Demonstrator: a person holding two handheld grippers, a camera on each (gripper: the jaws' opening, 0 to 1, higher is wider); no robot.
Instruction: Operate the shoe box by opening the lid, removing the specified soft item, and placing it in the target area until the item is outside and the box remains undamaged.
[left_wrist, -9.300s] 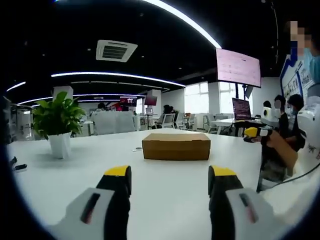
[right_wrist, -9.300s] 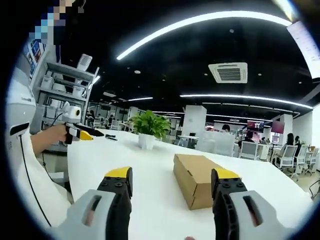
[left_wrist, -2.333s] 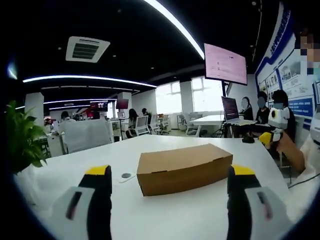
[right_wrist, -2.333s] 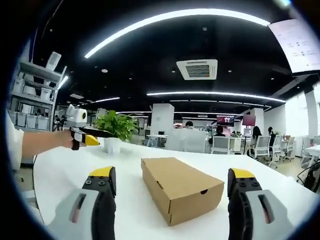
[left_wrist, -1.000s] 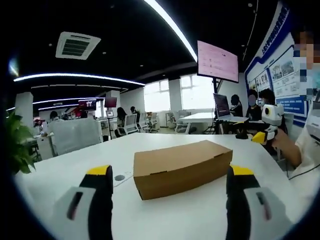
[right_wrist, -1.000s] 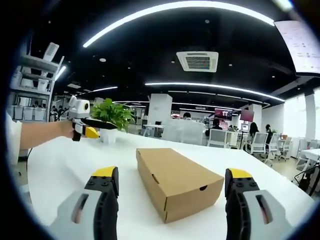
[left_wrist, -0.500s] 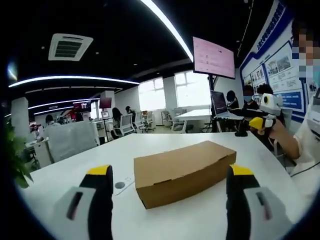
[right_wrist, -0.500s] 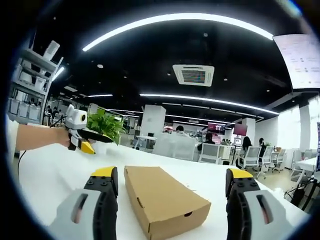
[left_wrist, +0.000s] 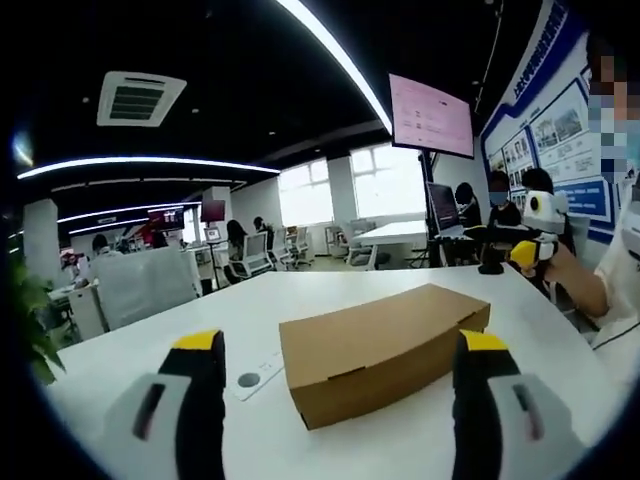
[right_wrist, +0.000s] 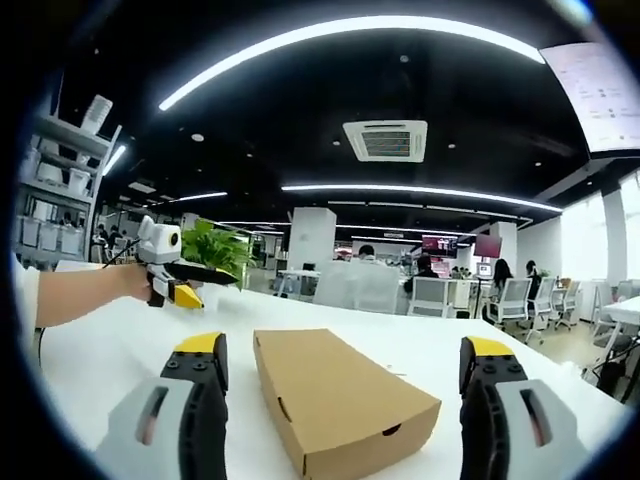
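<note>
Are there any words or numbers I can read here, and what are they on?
None can be read.
Box: plain brown, no print that I can see.
Pink screen: lines of text, too small.
Blue wall posters: writing too blurred.
Small tag on the table: too small to tell.

Left claw (left_wrist: 340, 350) held level with jaws spread wide, gripping nothing, right claw (right_wrist: 345, 360) likewise wide apart and empty, a bare forearm (right_wrist: 75, 290) carrying the left claw

closed shoe box (left_wrist: 385, 345) mid-table (left_wrist: 150, 345), bare tabletop all around, plant (right_wrist: 218, 250) well apart
</note>
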